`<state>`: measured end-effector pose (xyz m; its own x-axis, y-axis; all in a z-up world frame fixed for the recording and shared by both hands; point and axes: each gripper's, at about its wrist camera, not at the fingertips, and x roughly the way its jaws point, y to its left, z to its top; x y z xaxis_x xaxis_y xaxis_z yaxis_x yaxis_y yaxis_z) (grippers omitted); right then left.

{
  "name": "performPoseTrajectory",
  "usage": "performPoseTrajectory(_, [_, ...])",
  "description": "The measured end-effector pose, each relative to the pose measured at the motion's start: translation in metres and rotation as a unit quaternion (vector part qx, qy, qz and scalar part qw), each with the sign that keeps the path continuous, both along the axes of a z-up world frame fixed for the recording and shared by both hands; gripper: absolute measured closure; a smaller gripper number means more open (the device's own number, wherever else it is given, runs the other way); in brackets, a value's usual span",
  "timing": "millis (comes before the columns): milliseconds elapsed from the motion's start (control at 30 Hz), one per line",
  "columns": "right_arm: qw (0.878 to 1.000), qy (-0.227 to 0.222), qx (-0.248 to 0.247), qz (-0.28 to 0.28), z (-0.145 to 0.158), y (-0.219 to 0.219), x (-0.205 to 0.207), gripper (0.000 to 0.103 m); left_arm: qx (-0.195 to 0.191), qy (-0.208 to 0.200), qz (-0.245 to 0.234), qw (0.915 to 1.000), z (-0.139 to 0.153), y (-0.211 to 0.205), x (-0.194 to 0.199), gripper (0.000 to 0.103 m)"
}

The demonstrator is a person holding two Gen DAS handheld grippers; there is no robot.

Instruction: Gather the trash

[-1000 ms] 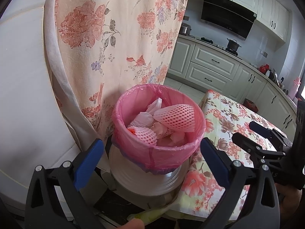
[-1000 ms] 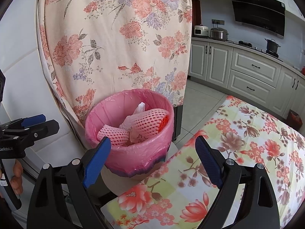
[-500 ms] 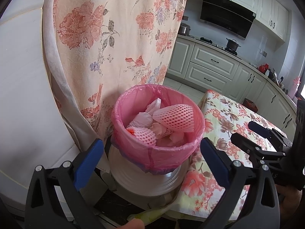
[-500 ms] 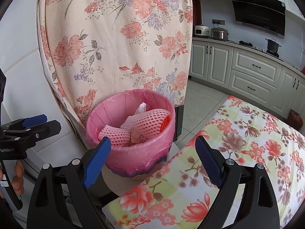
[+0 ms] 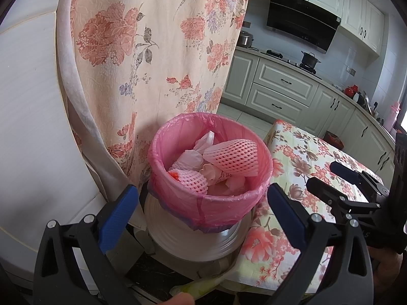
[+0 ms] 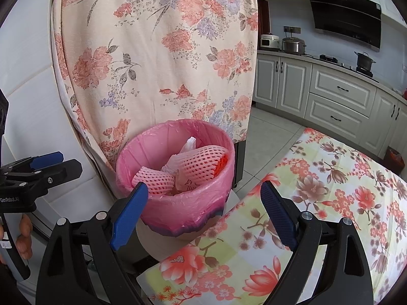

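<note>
A round bin with a pink bag liner [image 5: 211, 203] [image 6: 178, 203] stands beside the table corner. Inside lie pink foam fruit nets [image 5: 232, 156] [image 6: 201, 164] and crumpled white paper [image 5: 189, 160]. My left gripper [image 5: 202, 208] hovers in front of the bin, open, nothing between its blue pads. My right gripper [image 6: 204, 206] is also open and empty, just short of the bin and over the table corner. Each gripper shows in the other's view: the right one [image 5: 340, 180] and the left one [image 6: 48, 166].
A floral tablecloth [image 6: 318, 203] covers the table at right. A floral curtain [image 5: 152, 50] hangs behind the bin, against a white wall [image 5: 28, 101]. Kitchen cabinets [image 6: 338, 94] and a stove with a pot lie beyond. A hand [image 6: 23, 239] holds the left gripper's handle.
Both views have shifted only slightly; the bin sits a touch more to the right in the right wrist view. Both grippers stay open and empty.
</note>
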<state>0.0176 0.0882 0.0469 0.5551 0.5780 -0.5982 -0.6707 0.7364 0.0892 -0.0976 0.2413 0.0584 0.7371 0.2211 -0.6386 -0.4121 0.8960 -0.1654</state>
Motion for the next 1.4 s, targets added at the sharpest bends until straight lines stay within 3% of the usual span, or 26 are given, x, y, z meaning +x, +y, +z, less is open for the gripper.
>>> performPoseTrajectory(1400, [1.0,0.001,0.002,0.001,0.0011,-0.0007,-0.0015,0.018,0.001,0.001,-0.006,1.0,0.0028,-0.0023,0.0032,0.005])
